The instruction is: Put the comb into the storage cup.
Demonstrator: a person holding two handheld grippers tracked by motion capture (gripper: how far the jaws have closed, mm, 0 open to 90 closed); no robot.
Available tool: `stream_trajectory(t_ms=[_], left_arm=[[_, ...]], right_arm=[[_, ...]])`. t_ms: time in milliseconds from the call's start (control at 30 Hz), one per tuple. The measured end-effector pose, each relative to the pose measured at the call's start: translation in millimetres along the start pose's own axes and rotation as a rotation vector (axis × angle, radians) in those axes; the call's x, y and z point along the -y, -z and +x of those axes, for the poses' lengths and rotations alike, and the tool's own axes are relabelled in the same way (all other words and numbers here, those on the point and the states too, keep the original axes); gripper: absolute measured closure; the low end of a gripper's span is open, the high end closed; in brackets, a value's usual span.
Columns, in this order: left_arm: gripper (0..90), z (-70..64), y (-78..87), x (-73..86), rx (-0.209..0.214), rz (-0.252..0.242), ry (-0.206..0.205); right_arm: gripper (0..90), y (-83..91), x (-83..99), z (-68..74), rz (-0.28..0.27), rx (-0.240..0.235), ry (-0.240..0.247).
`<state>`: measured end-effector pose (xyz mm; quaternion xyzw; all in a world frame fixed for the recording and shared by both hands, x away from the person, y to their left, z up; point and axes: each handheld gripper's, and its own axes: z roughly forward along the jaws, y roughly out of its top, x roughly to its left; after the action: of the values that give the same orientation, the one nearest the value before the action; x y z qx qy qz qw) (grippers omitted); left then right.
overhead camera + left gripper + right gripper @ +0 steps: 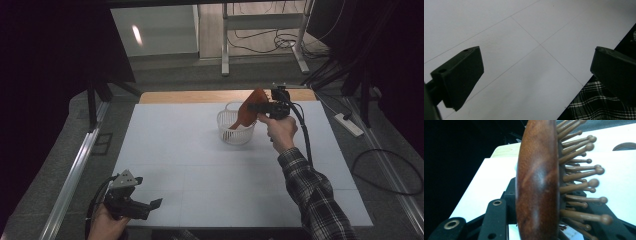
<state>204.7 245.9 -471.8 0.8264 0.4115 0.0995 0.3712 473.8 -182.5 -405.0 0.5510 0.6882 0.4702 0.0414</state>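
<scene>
A reddish-brown wooden hairbrush [247,112] with round-tipped wooden bristles hangs tilted over a white slatted basket [231,134] at the middle back of the white table. My right gripper [256,107] is shut on the hairbrush [537,185], whose wooden back and bristles stand between the jaws in the right gripper view. The brush's lower end dips inside the basket's rim. My left gripper [156,204] is open at the table's front left corner. In the left gripper view its jaws [536,77] stand wide apart over bare white tabletop with nothing between them.
The white table [190,170] has a bare wooden strip along its back edge. A plaid sleeve [315,195] reaches in from the front right. A power strip [349,124] and cables lie on the floor to the right. Metal table legs stand behind.
</scene>
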Motion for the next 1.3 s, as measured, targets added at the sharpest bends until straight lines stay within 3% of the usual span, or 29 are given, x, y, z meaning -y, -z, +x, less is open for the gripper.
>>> stream_trajectory(t_ms=[600,800,1033,1300], left_arm=[[0.0,0.0,-1.5,-0.8,0.003,0.014,-0.001],[0.0,0.0,-1.9,-1.1,0.004,0.017,-0.002],[0.0,-0.3,-2.1,-1.3,0.002,0.020,-0.003],[0.0,-0.7,-2.2,-1.3,0.001,0.022,-0.008]], right_arm=[[48.8,-4.5,8.1,-14.6,-0.019,-0.007,-0.046],[44.6,-4.0,9.6,-16.9,-0.026,0.006,-0.041],[38.6,-4.1,10.3,-15.8,-0.023,0.036,0.012],[26.1,-8.0,12.6,-13.0,0.000,0.040,0.060]])
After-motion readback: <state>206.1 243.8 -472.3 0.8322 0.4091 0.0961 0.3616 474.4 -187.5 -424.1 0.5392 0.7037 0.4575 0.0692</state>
